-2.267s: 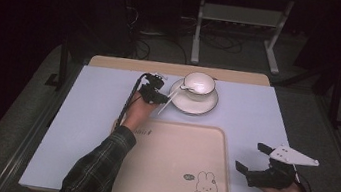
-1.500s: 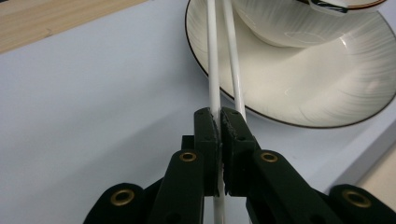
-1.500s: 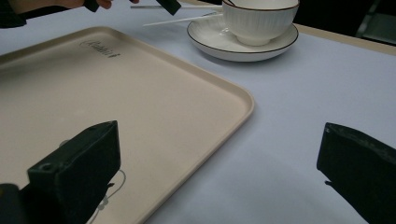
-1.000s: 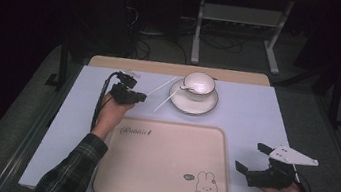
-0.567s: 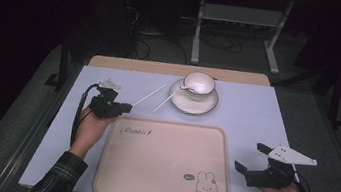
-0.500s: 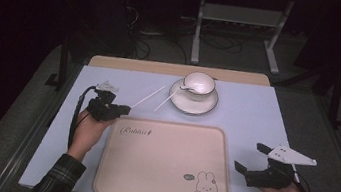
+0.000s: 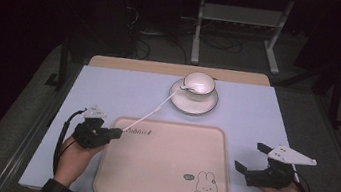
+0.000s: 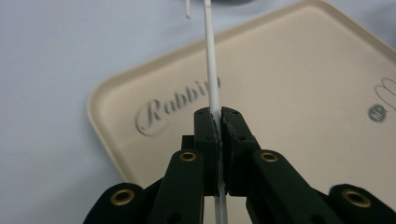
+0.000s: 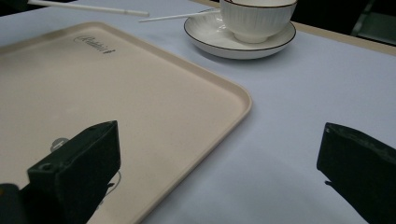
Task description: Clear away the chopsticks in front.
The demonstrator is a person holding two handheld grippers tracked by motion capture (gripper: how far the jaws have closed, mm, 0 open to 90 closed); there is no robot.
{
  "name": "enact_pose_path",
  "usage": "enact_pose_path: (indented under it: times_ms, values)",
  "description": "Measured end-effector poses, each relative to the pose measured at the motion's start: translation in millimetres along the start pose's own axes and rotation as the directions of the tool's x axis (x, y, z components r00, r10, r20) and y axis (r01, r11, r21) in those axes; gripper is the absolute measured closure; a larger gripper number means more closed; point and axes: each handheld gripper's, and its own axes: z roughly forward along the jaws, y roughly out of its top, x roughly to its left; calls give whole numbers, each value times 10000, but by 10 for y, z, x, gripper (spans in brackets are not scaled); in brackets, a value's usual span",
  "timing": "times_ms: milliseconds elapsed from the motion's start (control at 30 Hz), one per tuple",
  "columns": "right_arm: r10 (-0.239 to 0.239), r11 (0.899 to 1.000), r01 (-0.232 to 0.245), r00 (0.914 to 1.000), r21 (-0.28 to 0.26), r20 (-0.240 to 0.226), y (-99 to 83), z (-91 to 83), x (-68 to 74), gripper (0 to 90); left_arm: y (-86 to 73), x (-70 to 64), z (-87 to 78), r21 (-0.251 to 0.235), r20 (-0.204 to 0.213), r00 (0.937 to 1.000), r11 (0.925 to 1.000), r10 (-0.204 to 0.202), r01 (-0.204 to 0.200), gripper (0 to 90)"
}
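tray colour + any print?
Beige tray, "Rabbit" script at one corner, bunny drawing at the opposite one; the high view shows it best.

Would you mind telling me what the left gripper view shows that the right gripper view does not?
Left gripper view: the left gripper shut on the thin white stick, its jaws pinching it, with the lettered corner of the tray behind. Right gripper view: the right gripper, jaws wide apart and holding nothing, plus the cup on its saucer. Shared: the beige tray, the white stick and the pale blue table cover.
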Motion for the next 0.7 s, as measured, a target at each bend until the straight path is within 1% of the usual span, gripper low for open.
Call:
enact_pose_path:
  times_ms: [33, 67, 100, 133, 200, 300, 400, 433, 533, 633, 667, 700]
  values:
    - [-9, 10000, 9, 10000, -2, 2, 1, 0, 1, 0, -57, -54, 0, 82, 153, 9999, 10000, 30, -31, 855]
    - [-9, 10000, 9, 10000, -3, 1, 1, -1, 2, 0, -78, -83, 3, 100, 191, 9998, 9999, 59, -61, 855]
    - [-6, 10000, 6, 10000, 1, 10, 1, -1, 2, 0, -78, -83, 3, 100, 191, 9998, 9999, 59, -61, 855]
    - [-8, 10000, 8, 10000, 4, 14, 0, 0, 2, 0, -110, -131, 7, 192, 212, 9996, 9997, 172, -176, 855]
    - [-11, 10000, 11, 10000, -1, 14, 0, -1, 2, 0, -130, -149, 12, 231, 230, 9996, 9995, 191, -197, 855]
    - [-14, 10000, 14, 10000, -2, 14, 1, -2, 3, 0, -147, -154, 45, 351, 296, 9994, 9992, 155, -165, 855]
    - [-40, 10000, 40, 10000, 17, -2, -1, 2, 2, 0, -163, -160, 105, 546, 314, 9992, 9982, 230, -247, 855]
    - [-40, 10000, 40, 10000, 17, -2, -1, 2, 2, 0, -163, -160, 105, 546, 314, 9992, 9982, 230, -247, 855]
    - [-63, 10000, 63, 10000, 21, -21, -1, 3, 1, 0, -190, -136, 160, 704, 433, 9990, 9974, 119, -150, 854]
    - [-53, 10000, 53, 10000, 3, -22, 1, 5, -1, 0, -230, -123, 220, 1051, 469, 9988, 9943, 108, -157, 853]
    - [-53, 10000, 53, 10000, 3, -22, 1, 5, -1, 0, -230, -123, 220, 1051, 469, 9988, 9943, 108, -157, 852]
    - [-60, 10000, 60, 10000, 12, -32, 2, 8, 0, 0, -247, -118, 254, 1325, 489, 9987, 9910, 115, -179, 852]
